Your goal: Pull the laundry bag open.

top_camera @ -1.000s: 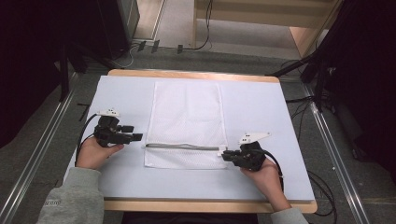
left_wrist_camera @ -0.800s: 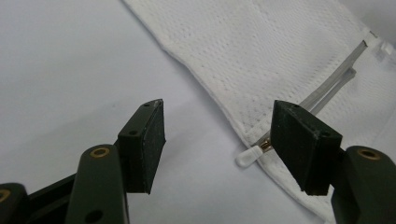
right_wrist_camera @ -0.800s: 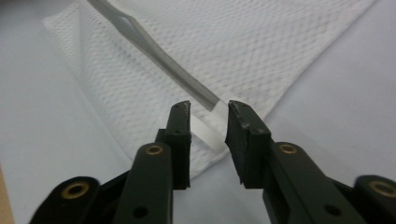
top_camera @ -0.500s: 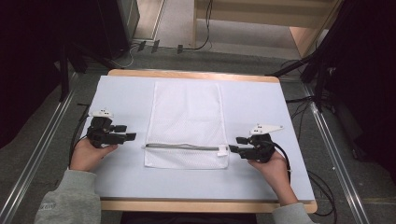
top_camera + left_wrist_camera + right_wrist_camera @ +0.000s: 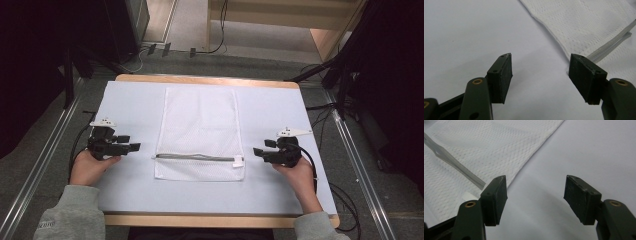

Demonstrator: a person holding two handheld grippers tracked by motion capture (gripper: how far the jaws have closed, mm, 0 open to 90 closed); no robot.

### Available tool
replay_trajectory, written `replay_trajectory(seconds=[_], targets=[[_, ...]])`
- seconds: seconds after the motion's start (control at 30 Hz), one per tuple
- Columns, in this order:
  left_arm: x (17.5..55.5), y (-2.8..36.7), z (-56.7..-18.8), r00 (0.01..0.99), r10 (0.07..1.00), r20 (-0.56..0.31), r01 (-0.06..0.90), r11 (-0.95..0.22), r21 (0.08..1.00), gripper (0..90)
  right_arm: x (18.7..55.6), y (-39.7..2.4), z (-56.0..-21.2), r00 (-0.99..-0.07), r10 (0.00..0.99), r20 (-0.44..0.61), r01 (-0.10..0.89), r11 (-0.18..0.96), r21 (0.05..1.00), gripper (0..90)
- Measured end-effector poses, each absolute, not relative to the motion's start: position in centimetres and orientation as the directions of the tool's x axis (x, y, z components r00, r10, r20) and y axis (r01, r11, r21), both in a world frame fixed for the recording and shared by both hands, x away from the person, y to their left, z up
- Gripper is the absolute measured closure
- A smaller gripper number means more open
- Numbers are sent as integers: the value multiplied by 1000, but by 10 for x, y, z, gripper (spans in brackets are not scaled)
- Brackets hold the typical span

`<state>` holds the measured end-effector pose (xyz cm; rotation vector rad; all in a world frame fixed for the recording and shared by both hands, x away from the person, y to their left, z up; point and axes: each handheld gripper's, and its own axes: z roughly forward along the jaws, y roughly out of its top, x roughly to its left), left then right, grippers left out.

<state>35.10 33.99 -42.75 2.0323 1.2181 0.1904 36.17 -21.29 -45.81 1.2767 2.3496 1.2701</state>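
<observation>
While one white mesh bag [image 5: 200, 134] lies flat at the middle of the tabletop [image 5: 280, 107], its single grey zipper [image 5: 195, 157] running parallel to the near edge, two grippers flank it. The left gripper [image 5: 134, 147] and the right gripper [image 5: 258, 151] both hold their jaws apart, nothing between them. Both forearms are cut off by the bottom of the high view. Since the earlier frames, both grippers have drawn outward from the zipper's ends, and the right jaws have just been opening.
</observation>
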Motion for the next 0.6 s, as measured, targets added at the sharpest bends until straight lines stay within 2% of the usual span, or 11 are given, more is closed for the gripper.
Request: replay_trajectory(seconds=[0.2, 0.6], targets=[[353, 341, -427, 513, 819, -257, 717, -244, 653, 347, 366, -216, -463, -588, 775, 233, 618, 244, 747, 322], [355, 341, -431, 503, 825, -259, 731, -246, 636, 321, 366, -214, -466, -584, 780, 224, 622, 254, 740, 309]])
